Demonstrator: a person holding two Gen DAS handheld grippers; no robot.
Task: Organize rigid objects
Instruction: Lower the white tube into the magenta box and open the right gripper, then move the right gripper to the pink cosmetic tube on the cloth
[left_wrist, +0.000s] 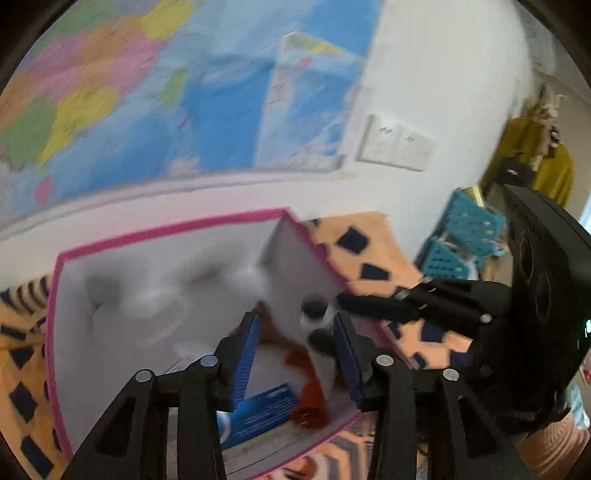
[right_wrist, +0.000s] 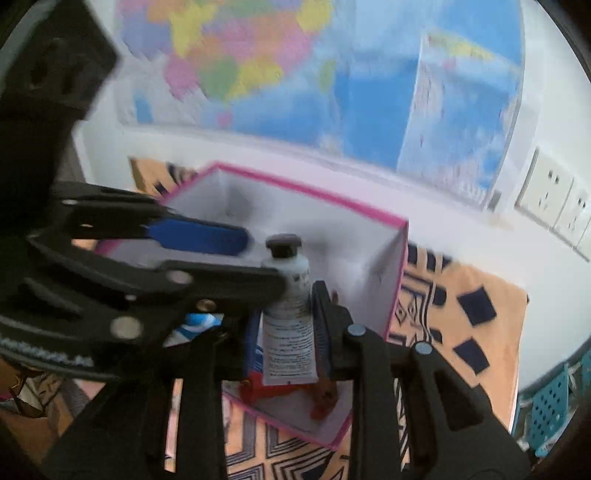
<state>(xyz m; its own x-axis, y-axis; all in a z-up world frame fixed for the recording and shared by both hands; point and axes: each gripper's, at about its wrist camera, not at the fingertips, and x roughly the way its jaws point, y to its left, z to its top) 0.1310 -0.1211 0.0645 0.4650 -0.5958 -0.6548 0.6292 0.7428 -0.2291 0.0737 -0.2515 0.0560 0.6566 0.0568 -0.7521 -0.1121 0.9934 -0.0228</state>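
Right hand-held gripper: black rigid plastic with ribbed blue pads, clamped narrow on the tube, over the near part of the box.
Tube: soft white squeeze tube with small black print and a dark round cap, upright between the right pads, cap pointing toward the far wall of the box.
Left hand-held gripper: same black frame and blue ribbed pads, jaws partly apart with nothing pressed between them, above the near edge of the box.
Box: square, stiff card, pink outer rim, smooth white inner walls, open top.
Red parts: glossy red-orange plastic pieces, lying on the floor of the box at its near side; exact shape blurred.
Blue carton: flat rectangular pack with white print, lying in the box near its front edge.
Worktop cloth: orange fabric with dark navy squares and striped patterns, under and around the box.
Wall map: flat, pastel patches on blue, behind the box.
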